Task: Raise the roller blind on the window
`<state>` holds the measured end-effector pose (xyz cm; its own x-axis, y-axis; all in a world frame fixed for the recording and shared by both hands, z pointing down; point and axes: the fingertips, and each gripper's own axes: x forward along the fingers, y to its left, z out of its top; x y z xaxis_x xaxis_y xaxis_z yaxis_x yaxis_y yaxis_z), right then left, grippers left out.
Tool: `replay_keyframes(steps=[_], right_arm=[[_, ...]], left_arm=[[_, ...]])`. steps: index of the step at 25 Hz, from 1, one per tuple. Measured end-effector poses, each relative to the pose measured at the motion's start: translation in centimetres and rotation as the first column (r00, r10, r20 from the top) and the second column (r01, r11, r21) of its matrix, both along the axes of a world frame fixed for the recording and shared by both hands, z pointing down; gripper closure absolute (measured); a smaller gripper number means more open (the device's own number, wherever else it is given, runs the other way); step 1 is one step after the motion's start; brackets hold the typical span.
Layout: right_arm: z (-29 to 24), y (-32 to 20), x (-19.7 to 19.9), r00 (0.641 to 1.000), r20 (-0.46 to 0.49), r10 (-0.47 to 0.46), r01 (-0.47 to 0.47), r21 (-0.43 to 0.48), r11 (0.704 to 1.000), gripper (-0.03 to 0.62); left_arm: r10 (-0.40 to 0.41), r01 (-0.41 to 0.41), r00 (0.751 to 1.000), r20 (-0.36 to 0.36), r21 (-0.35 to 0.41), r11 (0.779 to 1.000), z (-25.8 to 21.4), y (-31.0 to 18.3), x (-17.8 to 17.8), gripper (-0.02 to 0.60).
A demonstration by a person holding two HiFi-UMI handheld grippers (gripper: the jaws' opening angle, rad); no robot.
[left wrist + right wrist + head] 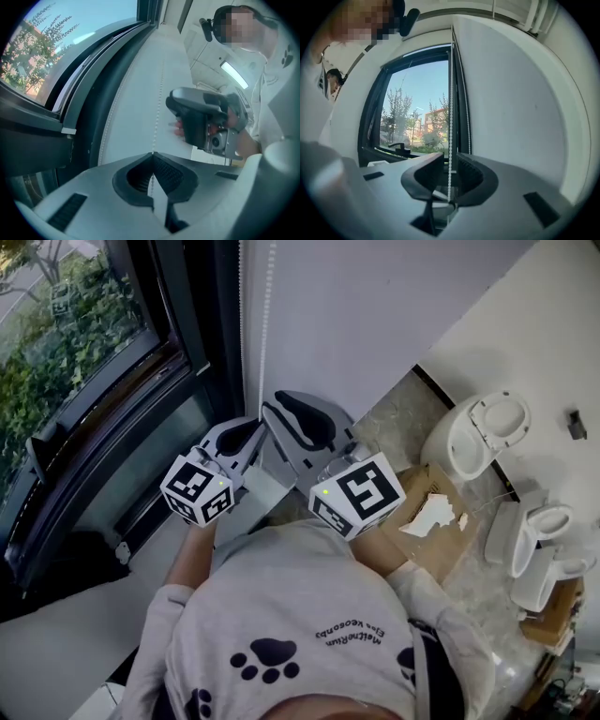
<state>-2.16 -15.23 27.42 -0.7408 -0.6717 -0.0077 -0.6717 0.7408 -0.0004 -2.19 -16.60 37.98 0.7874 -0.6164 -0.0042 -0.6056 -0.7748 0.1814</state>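
Daylight is entering through the window (417,117); sky and trees are reading bright, while the window frame (122,413) is going near black. The white wall (511,103) is catching even light, shadows falling soft. Both gripper views are curving at the edges, corners vignetting black. The right gripper (183,112) is smearing slightly; the bead chain (450,140) is showing sharp

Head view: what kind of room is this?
Probably a room under renovation or a storeroom: loose toilets standing on the floor, cardboard beside them, and a window with a bead chain.
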Motion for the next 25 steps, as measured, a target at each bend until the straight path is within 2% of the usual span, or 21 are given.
replay_keyframes(steps=[4,7,9,15,19,25], right_arm=[[-3.3,-1.3,-1.0,0.999,0.025,-0.022,0.021,0.022,1.0,0.513],[-5.1,-1.9,-1.8,1.0,0.01,-0.027,0.026,0.045,0.999,0.514],[-5.7,-2.1,-2.1,1.0,-0.009,-0.021,0.021,0.056,0.998,0.574],[-5.6,-2.0,-2.0,1.0,0.007,0.002,-0.002,0.077,0.997,0.58],[-5.0,-1.8,-1.7,0.999,-0.011,0.03,-0.029,0.115,0.993,0.58],[-1.3,-2.1,-1.4,0.998,-0.032,0.055,-0.053,0.084,0.995,0.58]], left_arm=[[0.009,-0.009,1.0,0.0,-0.003,1.0,0.1,0.2,0.1,0.572],[0.015,-0.015,1.0,0.0,-0.004,1.0,0.0,0.2,0.3,0.572],[0.016,-0.016,1.0,-0.002,-0.005,1.0,-0.1,0.2,0.3,0.572],[0.013,-0.013,1.0,-0.016,0.008,1.0,0.0,0.2,0.0,0.572],[0.012,-0.012,1.0,0.0,0.024,1.0,0.5,0.5,0.5,0.572],[-0.001,0.001,1.0,0.009,0.004,1.0,4.2,0.6,0.2,0.572]])
